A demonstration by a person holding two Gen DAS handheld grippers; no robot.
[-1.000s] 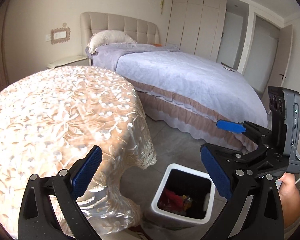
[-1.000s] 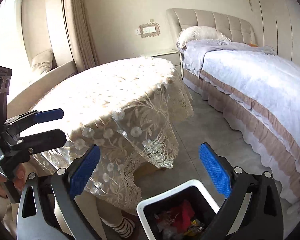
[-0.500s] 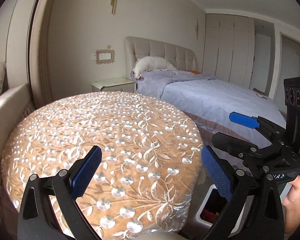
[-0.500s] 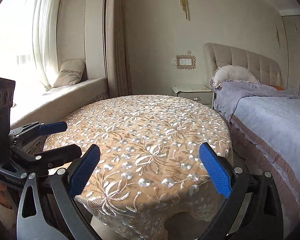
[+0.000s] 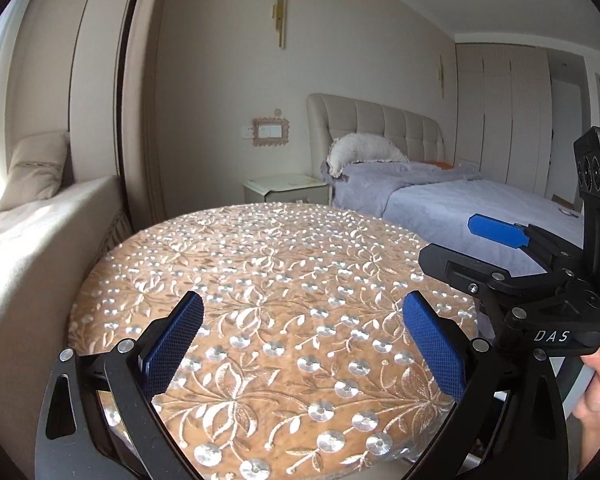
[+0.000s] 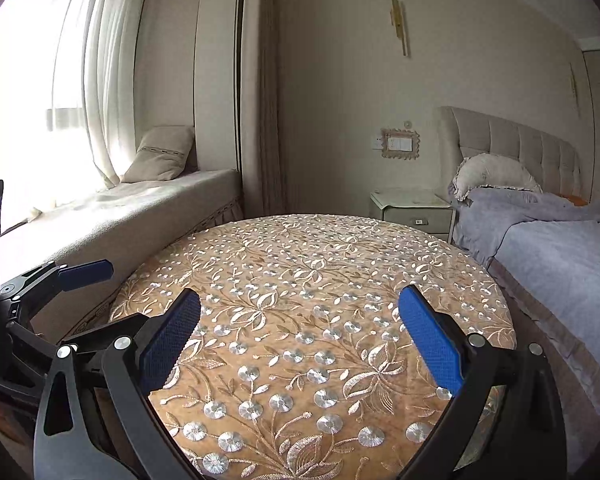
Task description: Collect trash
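Observation:
My left gripper [image 5: 302,316] is open and empty, held above the near edge of a round table [image 5: 268,272] covered with an embroidered cloth. My right gripper [image 6: 298,312] is open and empty above the same table [image 6: 312,264]. The right gripper also shows at the right of the left wrist view [image 5: 460,246]; the left gripper shows at the left of the right wrist view [image 6: 74,280]. No trash and no bin show in either view.
A bed [image 5: 460,200] with a lilac cover stands to the right of the table, a nightstand [image 5: 286,190] behind it. A window seat [image 6: 140,208] with a cushion [image 6: 160,158] runs along the left.
Both grippers have risen and tilted up from the white bin on the floor to level over the table top. The bin has dropped out of view. Both stay open.

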